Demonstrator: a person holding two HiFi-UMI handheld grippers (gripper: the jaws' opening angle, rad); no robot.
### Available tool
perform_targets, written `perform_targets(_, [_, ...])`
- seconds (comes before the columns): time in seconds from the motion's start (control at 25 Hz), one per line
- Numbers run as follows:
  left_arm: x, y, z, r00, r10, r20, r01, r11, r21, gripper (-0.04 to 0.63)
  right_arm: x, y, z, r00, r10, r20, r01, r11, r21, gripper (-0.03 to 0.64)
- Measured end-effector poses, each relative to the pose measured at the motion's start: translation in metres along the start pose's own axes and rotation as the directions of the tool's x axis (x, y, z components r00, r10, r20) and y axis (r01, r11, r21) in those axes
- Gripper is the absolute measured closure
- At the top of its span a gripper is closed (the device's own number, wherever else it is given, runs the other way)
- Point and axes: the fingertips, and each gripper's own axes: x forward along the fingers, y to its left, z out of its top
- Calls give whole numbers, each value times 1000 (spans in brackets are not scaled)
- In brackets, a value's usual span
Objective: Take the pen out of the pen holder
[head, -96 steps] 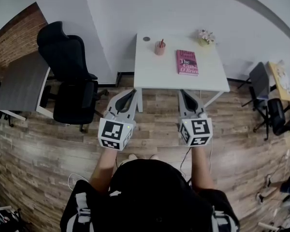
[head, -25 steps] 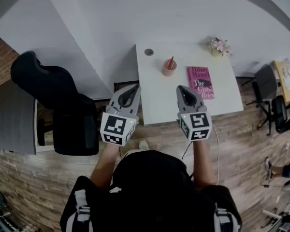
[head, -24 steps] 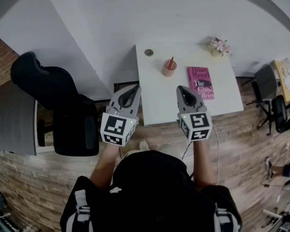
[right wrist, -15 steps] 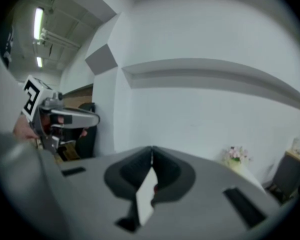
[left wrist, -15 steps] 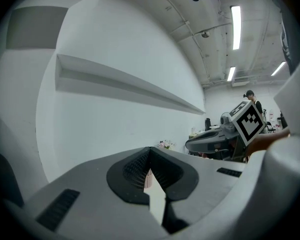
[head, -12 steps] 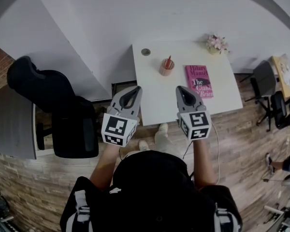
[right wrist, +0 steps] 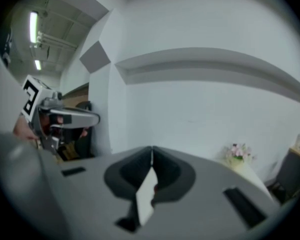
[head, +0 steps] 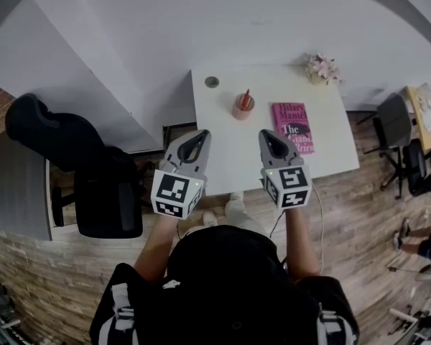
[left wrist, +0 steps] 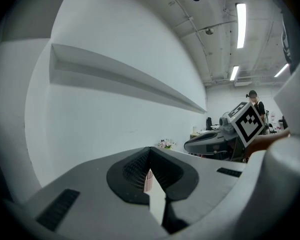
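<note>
A pinkish pen holder (head: 243, 107) stands upright on the white table (head: 323, 153), left of its middle, with a red pen (head: 246, 95) sticking up out of it. Both grippers hover over the table's near edge, short of the holder and apart from it. My left gripper (head: 198, 136) is shut with nothing in it; past its closed tips (left wrist: 149, 151) a sliver of the pen holder (left wrist: 148, 181) shows. To the holder's right and nearer me, my right gripper (head: 266, 136) is shut and empty too, its tips meeting (right wrist: 152, 151).
A pink book (head: 293, 126) lies right of the holder. A small flower pot (head: 322, 68) stands at the far right corner, and a small round disc (head: 212, 82) lies at the far left. A black office chair (head: 93, 185) stands left of the table.
The person has stepped closer to the table. Both grippers have moved forward together and now reach over its near edge. Both have stayed shut.
</note>
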Motion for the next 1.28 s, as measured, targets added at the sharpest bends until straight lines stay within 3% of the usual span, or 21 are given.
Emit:
perform_targets(0.72, [110, 24, -5, 997, 59, -58, -60, 998, -22, 575, 100, -75, -18, 984, 138, -113, -137, 990, 22, 581])
perform_targets(1.04, [138, 37, -23, 988, 106, -112, -111, 993, -43, 576, 143, -87, -52, 946, 234, -225, -237, 971, 17, 581])
perform_targets(1.28, [155, 43, -37, 978, 133, -159, -141, 989, -41, 576, 171, -94, -84, 900, 265, -346, -297, 954, -42, 581])
